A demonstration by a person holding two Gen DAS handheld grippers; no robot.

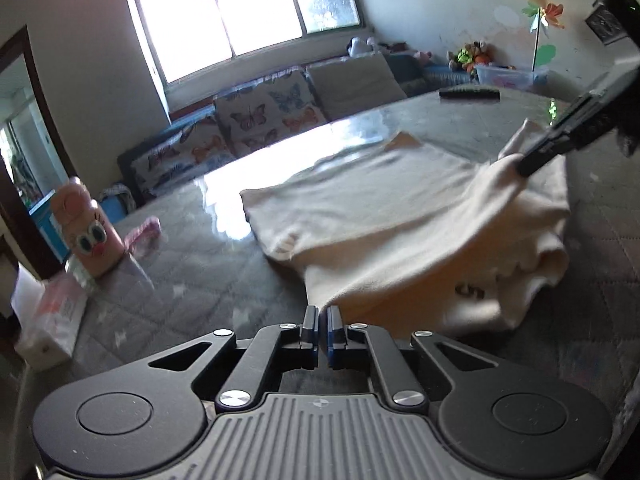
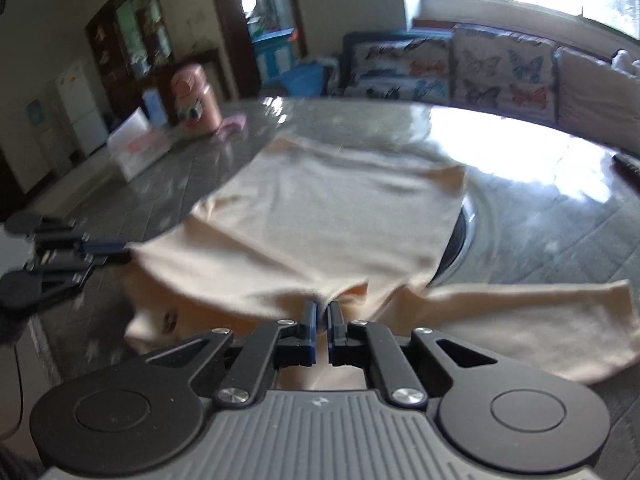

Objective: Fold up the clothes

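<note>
A cream shirt [image 1: 380, 216] lies on the grey glossy table [image 1: 192, 264], its far part flat, its near edge lifted and folding over. My left gripper [image 1: 323, 312] is shut on the shirt's near corner. My right gripper [image 2: 322, 307] is shut on a pinch of the shirt's [image 2: 332, 216] near edge. In the left wrist view the right gripper [image 1: 524, 164] comes in from the upper right, holding the cloth raised. In the right wrist view the left gripper [image 2: 124, 252] sits at the left edge, clamped on the shirt corner. A sleeve [image 2: 540, 320] trails to the right.
A pink bottle with cartoon eyes [image 1: 88, 228] and a white box [image 1: 52, 320] stand at the table's left side. A dark remote [image 1: 470, 92] lies at the far edge. A sofa with butterfly cushions [image 1: 260, 116] stands behind the table under a window.
</note>
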